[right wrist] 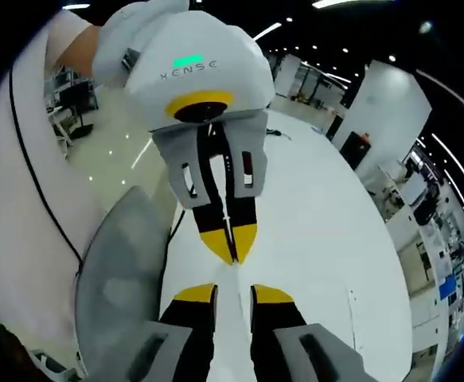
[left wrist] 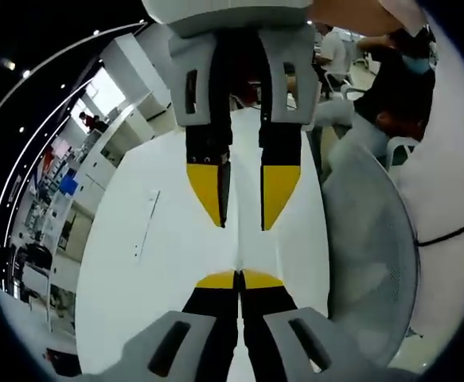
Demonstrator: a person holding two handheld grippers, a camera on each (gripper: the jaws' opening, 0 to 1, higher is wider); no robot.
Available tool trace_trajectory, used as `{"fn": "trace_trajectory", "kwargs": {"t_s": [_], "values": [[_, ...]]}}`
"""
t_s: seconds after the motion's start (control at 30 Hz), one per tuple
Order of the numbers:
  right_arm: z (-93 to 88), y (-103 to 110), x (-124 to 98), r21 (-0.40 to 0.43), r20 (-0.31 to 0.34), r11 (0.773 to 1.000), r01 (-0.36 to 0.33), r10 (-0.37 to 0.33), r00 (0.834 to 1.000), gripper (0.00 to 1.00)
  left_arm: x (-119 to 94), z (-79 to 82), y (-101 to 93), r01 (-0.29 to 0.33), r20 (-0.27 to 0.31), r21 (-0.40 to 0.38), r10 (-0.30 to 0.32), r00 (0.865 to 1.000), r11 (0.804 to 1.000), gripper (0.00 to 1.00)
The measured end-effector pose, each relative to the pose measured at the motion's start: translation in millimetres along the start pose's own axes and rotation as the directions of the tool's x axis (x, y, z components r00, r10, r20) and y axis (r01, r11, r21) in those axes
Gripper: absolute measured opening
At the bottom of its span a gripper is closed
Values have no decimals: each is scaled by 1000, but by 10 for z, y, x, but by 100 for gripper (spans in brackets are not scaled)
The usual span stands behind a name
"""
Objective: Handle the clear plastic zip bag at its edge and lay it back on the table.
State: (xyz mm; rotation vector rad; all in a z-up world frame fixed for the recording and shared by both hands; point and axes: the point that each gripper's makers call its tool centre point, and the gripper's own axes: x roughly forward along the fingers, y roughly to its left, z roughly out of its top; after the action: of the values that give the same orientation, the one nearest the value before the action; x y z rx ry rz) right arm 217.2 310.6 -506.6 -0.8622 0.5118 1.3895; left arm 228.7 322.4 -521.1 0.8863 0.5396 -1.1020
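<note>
White tabletop (left wrist: 168, 263) (right wrist: 319, 239), long and bare-looking, running away under both grippers. Grey mesh fan (left wrist: 371, 263) (right wrist: 120, 270) just beside the tabletop edge, on the pale floor. Thin black cable (left wrist: 454, 231) (right wrist: 40, 175) trailing across the floor past the fan. Seated person (left wrist: 399, 87) in dark top, well beyond the far end of the tabletop in the left gripper view.

Left gripper (left wrist: 239, 278) (right wrist: 230, 239): white domed housing in the right gripper view, marked "XENSE" in grey letters under a small green light bar. Yellow tips pressed together in both views, no gap to speak of. Faint pale sliver at the tip line; cannot tell whether film is pinched there.

Right gripper (left wrist: 243, 199) (right wrist: 233, 293): jaws parted a moderate way, white tabletop showing between the yellow tips in both views. Nothing seen gripped. Tips facing the left gripper's tips, near, apart.

Bag: clear film not made out with certainty in either view; place on or over the tabletop between the grippers cannot be told.

Thin pale strip (left wrist: 146, 224) (right wrist: 352, 306) lying flat on the tabletop, well off to one side of both grippers; too small to identify.
</note>
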Motion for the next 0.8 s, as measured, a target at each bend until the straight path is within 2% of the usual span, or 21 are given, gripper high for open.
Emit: {"fn": "trace_trajectory", "kwargs": {"t_s": [0.8], "values": [[83,23,132,-31,2,999,-10,10,1000,9,-3,28,-41,2,-9,18,-2,1000,1000,0]]}}
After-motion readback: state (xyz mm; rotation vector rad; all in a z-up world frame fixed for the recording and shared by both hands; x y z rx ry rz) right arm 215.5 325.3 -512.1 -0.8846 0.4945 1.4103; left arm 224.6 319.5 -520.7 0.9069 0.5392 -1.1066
